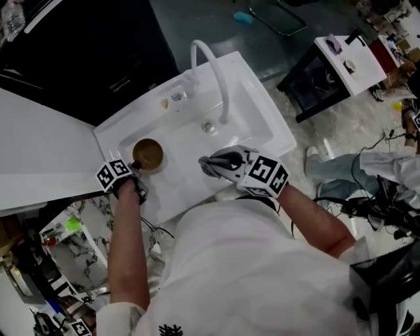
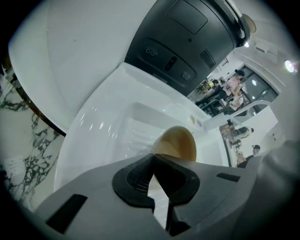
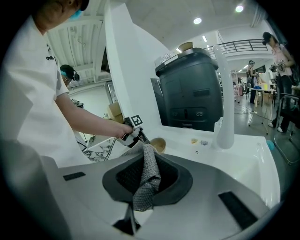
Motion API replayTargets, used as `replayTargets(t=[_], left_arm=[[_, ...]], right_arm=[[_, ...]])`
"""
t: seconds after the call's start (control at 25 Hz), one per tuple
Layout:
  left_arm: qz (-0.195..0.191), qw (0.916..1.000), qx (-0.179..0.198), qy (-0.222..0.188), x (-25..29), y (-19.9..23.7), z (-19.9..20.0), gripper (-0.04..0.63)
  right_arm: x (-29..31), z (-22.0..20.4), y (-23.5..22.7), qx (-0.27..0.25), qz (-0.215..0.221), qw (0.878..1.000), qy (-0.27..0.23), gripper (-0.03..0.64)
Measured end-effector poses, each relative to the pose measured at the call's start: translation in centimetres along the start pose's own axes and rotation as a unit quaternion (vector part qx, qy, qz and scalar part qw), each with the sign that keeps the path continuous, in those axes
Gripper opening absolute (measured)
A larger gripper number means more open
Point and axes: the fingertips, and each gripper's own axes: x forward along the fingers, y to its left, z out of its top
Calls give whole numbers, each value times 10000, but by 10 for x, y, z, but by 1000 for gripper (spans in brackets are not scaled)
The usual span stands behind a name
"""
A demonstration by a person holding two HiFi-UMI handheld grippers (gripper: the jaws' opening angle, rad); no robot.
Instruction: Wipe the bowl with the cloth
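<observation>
My left tongs (image 1: 135, 170) are closed at the near rim of the bowl (image 1: 148, 154) in the sink (image 1: 249, 98); I can't tell if they pinch it. My right tongs (image 1: 206, 163) clamp the cloth (image 3: 145, 182). If the bowl isn't held, it could skid when wiped.

White moulded sink unit (image 1: 262, 125) with a curved white faucet (image 1: 218, 82), set against a dark grey cabinet (image 3: 197, 89). Flat white counter panel (image 1: 46, 157) to the left. Glossy grey floor (image 1: 216, 20) beyond. Black-framed side table with a white top (image 1: 366, 60) upper right, small items on it. Black cables (image 1: 380, 203) tangled on the floor at right. White marble-veined surface (image 2: 26, 159) below the counter edge. Round ceiling lights (image 3: 197, 20) on, upper-level metal railing (image 3: 243, 45), people standing far back.
</observation>
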Motion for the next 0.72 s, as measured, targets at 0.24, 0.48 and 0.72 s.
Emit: replayTargets(t=[0.24,0.48,0.72], left_arm=[[151,9996,-241,82,12,13,12,14],[212,9978,-608,168,20,21,20,15],[312,9977,-569,193,25,22,30,15]], right_arm=[[7,-4,-4,-2,-15,10000,23,35],[1,-13,-5,107,-72,9999,37,35],[-10,-17,-1,111,-157,9998,59,37]])
